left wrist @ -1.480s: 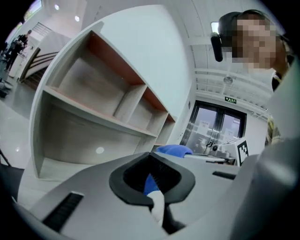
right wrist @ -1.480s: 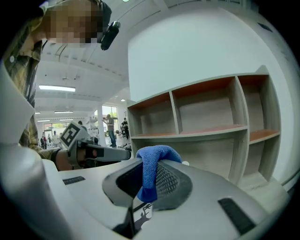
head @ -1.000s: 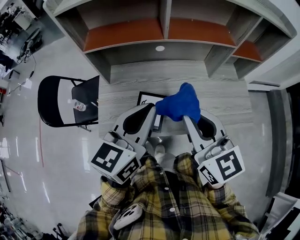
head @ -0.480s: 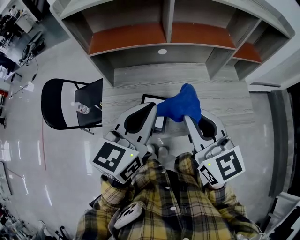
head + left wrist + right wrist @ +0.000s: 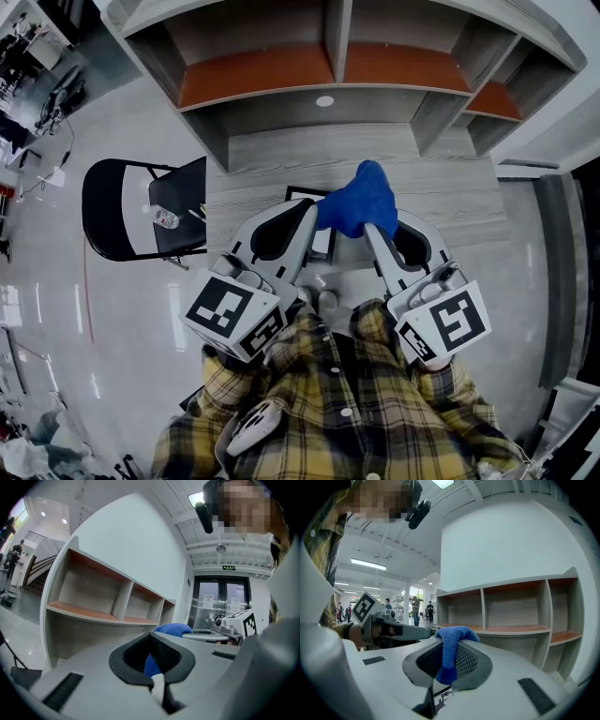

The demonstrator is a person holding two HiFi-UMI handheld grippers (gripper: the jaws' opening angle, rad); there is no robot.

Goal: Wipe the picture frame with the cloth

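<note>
A black-edged picture frame (image 5: pixel 322 244) with a white picture sits over the grey wooden table (image 5: pixel 441 192), mostly hidden by my grippers. My left gripper (image 5: pixel 302 223) is shut on the frame's edge, which shows as a white strip (image 5: pixel 158 686) between its jaws (image 5: pixel 152 660). My right gripper (image 5: pixel 370 230) is shut on a blue cloth (image 5: pixel 358 200), which drapes over its jaws (image 5: pixel 447 660) as a folded wad (image 5: pixel 449 641). Below that wad a bit of the picture's black drawing (image 5: pixel 440 696) shows. The cloth (image 5: pixel 172 629) lies just right of the left jaws.
A grey shelf unit with orange-brown boards (image 5: pixel 328 66) stands along the table's far side. A black folding chair (image 5: pixel 122 206) with a small bottle (image 5: pixel 165 217) on it stands on the shiny floor to the left. The person's plaid shirt (image 5: pixel 337 412) fills the near edge.
Both grippers, with frame and cloth, have edged slightly away from the person, and the cloth has shifted a little left. Both holds are unchanged.
</note>
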